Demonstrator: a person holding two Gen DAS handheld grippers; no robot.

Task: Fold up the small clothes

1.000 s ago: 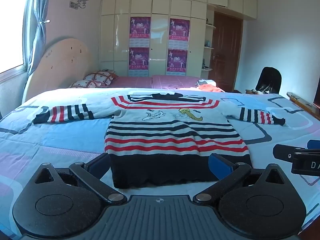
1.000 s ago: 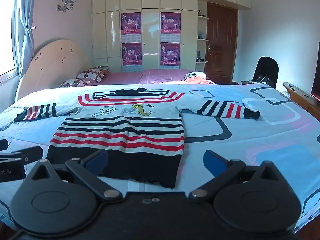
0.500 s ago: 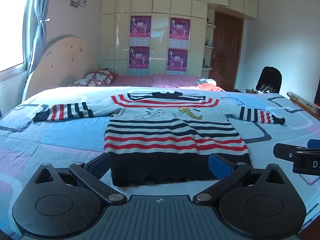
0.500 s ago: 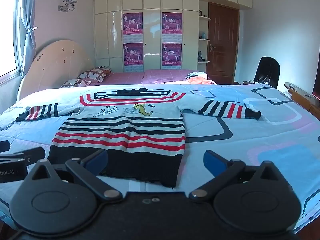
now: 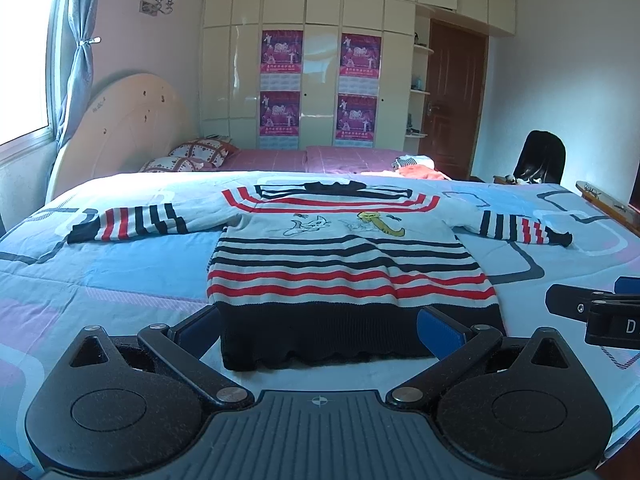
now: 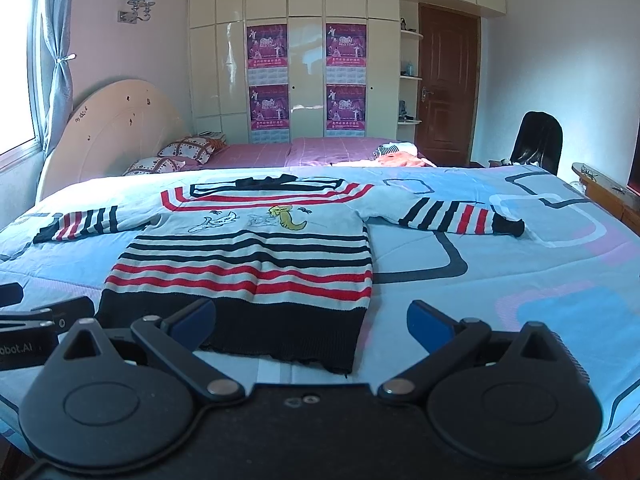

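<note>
A bed covered by a pale blue patterned quilt [image 5: 120,280] fills the lower half of both views. A small knitted jumper with red, black and white stripes [image 5: 344,264] is spread flat on it, sleeves outstretched sideways, collar towards the upper frame, black hem nearest. The left gripper [image 5: 320,322] is centred on the hem. The right gripper [image 6: 312,316] faces the hem's right corner. Both sets of jaws are spread wide, nothing held.
</note>
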